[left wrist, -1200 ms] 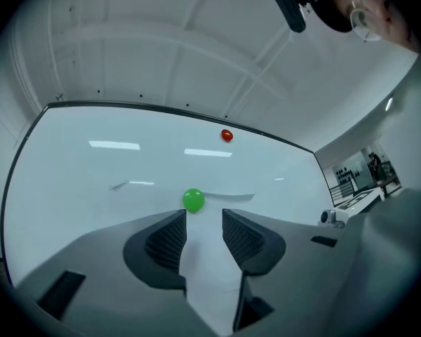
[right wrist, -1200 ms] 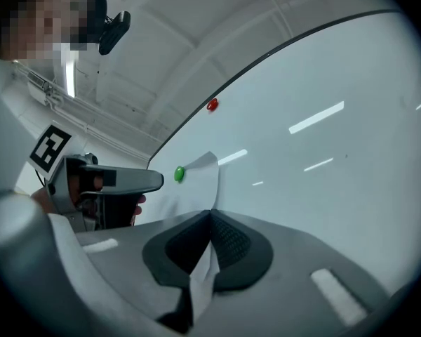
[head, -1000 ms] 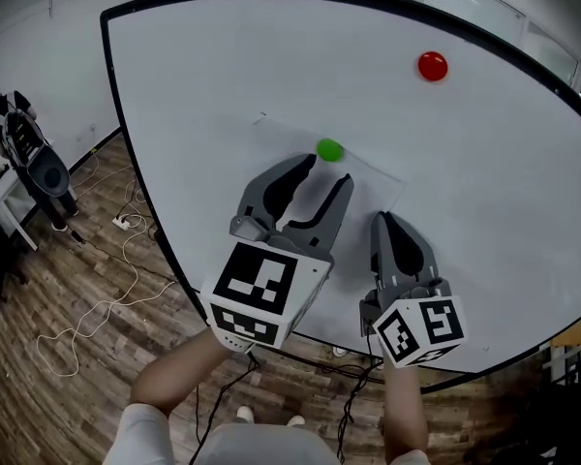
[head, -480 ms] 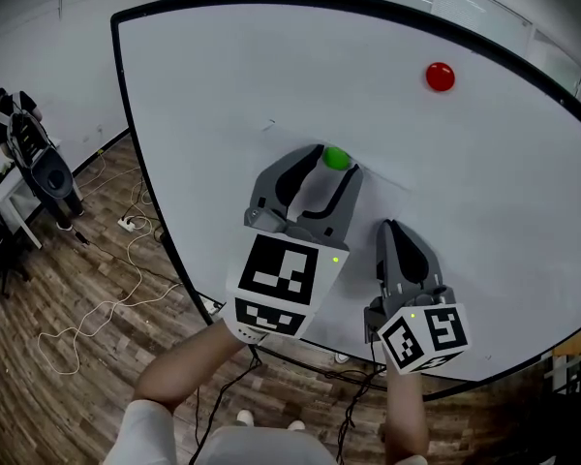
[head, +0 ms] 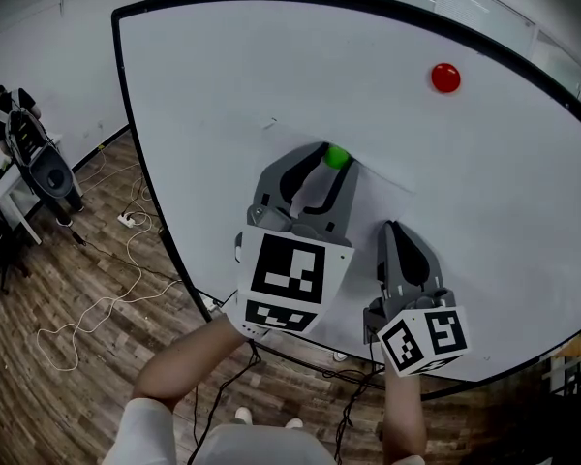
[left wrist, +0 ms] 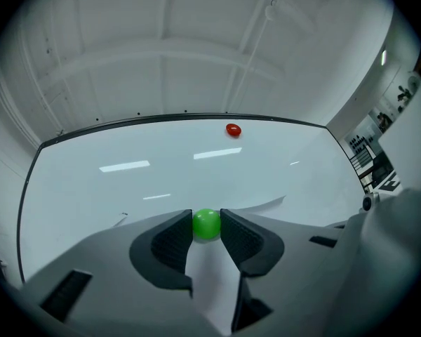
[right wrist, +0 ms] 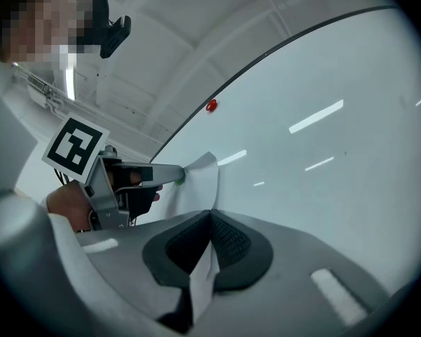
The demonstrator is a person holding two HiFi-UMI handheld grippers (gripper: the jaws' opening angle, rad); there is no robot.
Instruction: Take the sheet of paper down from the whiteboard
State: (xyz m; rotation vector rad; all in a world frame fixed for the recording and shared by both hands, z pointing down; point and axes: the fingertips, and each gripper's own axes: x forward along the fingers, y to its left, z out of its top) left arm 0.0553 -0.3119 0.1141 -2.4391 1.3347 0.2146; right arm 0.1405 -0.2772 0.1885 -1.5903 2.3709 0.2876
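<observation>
Head view: we're counting one whiteboard (head: 223, 85), one sheet of paper (head: 368, 200) lying flat on it, and two magnets. The red magnet (head: 445, 77) is sitting far right and the green magnet (head: 337, 156) is sitting at the sheet's far edge. Also two grippers, the left gripper (head: 331, 162) and the right gripper (head: 390, 227).

Left gripper view: its jaws have just been closing, and both pads are now pinching the green magnet.

Right gripper view: it's clamping the paper's near edge, jaws together with only the sheet between.
</observation>
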